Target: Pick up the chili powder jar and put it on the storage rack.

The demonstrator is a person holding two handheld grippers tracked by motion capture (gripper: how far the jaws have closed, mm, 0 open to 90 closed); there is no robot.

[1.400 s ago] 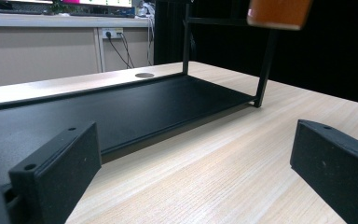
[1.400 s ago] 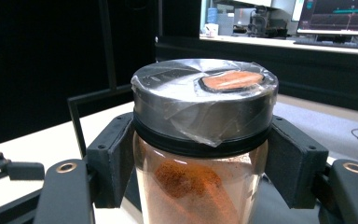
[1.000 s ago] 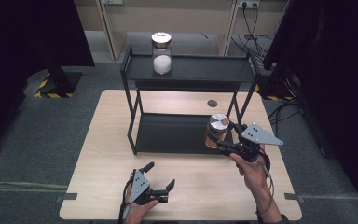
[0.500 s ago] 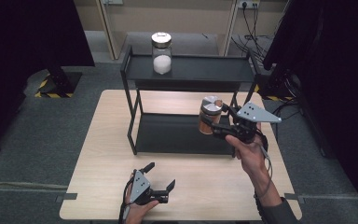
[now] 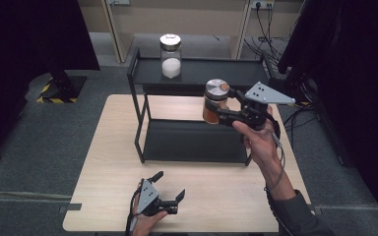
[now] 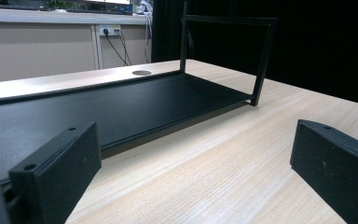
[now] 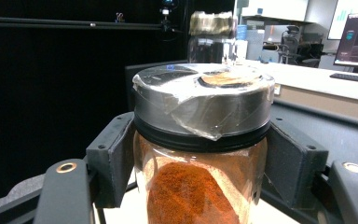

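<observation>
Raised since a second ago, the spice jar is now held in the air in front of the rack's top shelf, clamped between the pads of the right gripper. Glass walls, red-orange powder and a silver lid patched with clear tape are seen. No label or writing can be read. A second jar, holding white powder, stands on the top shelf. Resting on the table, the left gripper is spread wide with nothing between its pads.
</observation>
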